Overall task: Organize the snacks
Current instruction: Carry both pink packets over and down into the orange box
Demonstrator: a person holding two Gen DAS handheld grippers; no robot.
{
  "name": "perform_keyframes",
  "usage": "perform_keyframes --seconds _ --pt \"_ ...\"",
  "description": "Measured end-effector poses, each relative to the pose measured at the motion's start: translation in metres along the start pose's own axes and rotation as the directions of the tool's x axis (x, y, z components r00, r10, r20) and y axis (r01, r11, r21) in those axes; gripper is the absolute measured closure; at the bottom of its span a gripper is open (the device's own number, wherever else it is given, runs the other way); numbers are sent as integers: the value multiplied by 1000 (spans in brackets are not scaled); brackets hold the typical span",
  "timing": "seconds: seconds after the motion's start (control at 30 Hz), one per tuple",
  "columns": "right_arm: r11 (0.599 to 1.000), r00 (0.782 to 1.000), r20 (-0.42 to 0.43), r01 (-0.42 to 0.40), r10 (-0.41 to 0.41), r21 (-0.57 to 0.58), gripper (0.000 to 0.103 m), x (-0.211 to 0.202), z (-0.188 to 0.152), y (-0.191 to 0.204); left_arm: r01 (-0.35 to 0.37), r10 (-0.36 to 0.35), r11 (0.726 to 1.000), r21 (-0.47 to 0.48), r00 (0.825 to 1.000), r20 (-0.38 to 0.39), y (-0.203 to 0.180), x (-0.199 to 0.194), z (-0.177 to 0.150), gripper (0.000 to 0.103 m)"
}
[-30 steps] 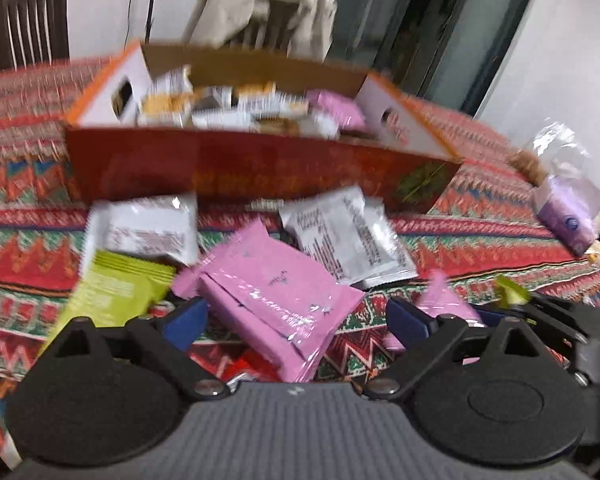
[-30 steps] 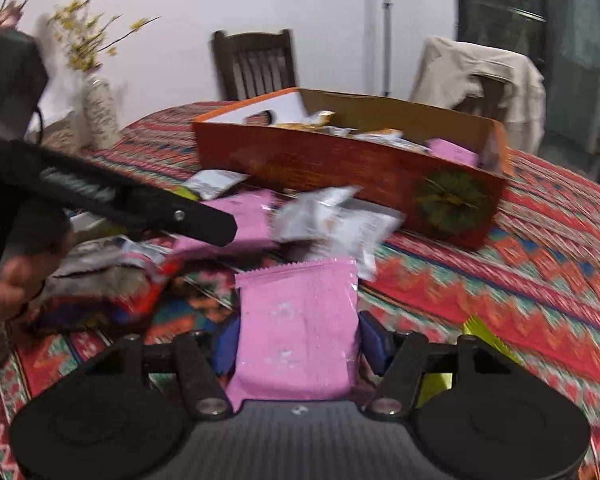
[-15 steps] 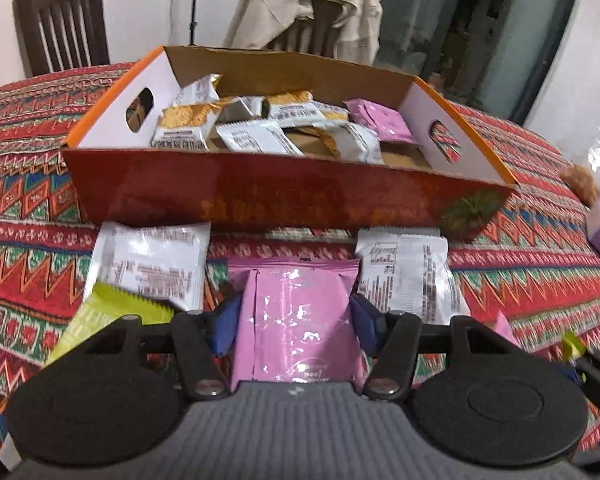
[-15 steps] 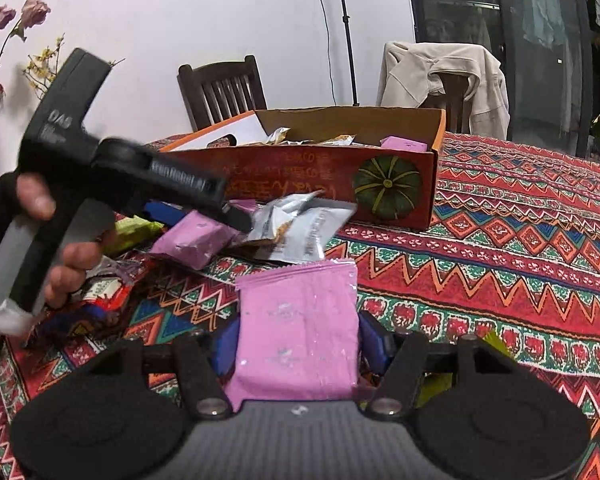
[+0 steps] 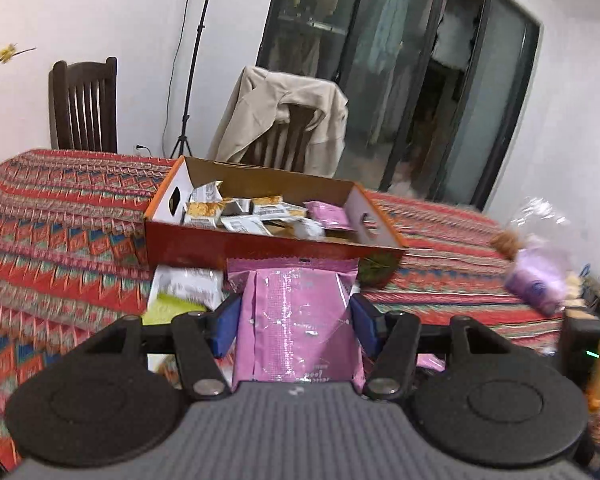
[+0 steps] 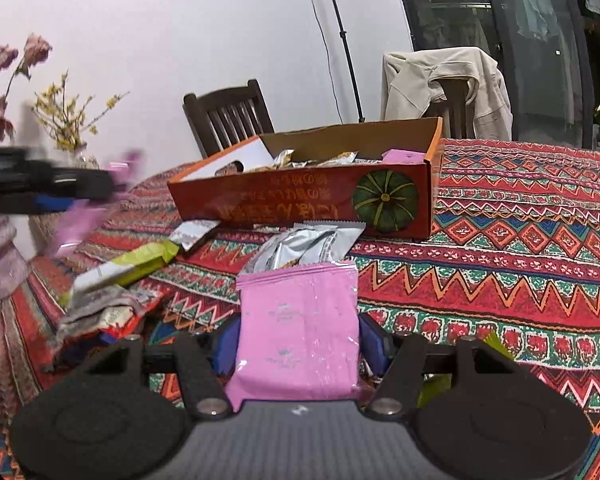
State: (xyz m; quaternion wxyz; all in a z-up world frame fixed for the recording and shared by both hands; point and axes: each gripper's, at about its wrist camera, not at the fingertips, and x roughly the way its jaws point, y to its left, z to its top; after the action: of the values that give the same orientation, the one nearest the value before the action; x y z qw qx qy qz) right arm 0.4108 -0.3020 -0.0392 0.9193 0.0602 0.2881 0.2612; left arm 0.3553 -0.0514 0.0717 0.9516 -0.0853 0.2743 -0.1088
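My left gripper point(image 5: 294, 322) is shut on a pink snack packet point(image 5: 296, 320) and holds it above the table, in front of the orange cardboard box point(image 5: 260, 246) that holds several packets. My right gripper point(image 6: 298, 340) is shut on another pink snack packet point(image 6: 298, 328), also raised, short of the same box point(image 6: 300, 204). The left gripper with its pink packet shows blurred at the left of the right wrist view point(image 6: 76, 196). Silver packets point(image 6: 304, 246) and a green one point(image 6: 140, 262) lie loose on the cloth in front of the box.
A patterned red tablecloth point(image 6: 520, 240) covers the table. A vase of flowers point(image 6: 60, 128) stands at the far left. Clear bags with purple wrapping point(image 5: 536, 280) lie at the right edge. Chairs point(image 5: 84, 106) stand behind the table, one draped with a beige jacket point(image 5: 288, 116).
My left gripper closed on a pink packet from the pile and lifted it up. My right gripper kept its pink packet and rose a little.
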Motion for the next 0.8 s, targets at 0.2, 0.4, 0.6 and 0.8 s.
perform_keyframes --seconds 0.2,0.4,0.6,0.8 --pt "992 999 39 1 4 -127 43 -21 -1 52 10 -10 1000 -5 1000 0 2 -48 -41 44" --pt "992 998 51 -39 45 -122 43 -60 -12 98 26 -28 998 -51 999 -28 23 -59 -61 44" --pt "994 998 52 27 -22 -103 43 -76 -17 103 62 -63 997 -55 998 -25 34 -52 -59 44" --pt "995 995 85 67 -60 -79 43 -76 -1 95 85 -85 996 -2 996 -11 40 -22 -17 44"
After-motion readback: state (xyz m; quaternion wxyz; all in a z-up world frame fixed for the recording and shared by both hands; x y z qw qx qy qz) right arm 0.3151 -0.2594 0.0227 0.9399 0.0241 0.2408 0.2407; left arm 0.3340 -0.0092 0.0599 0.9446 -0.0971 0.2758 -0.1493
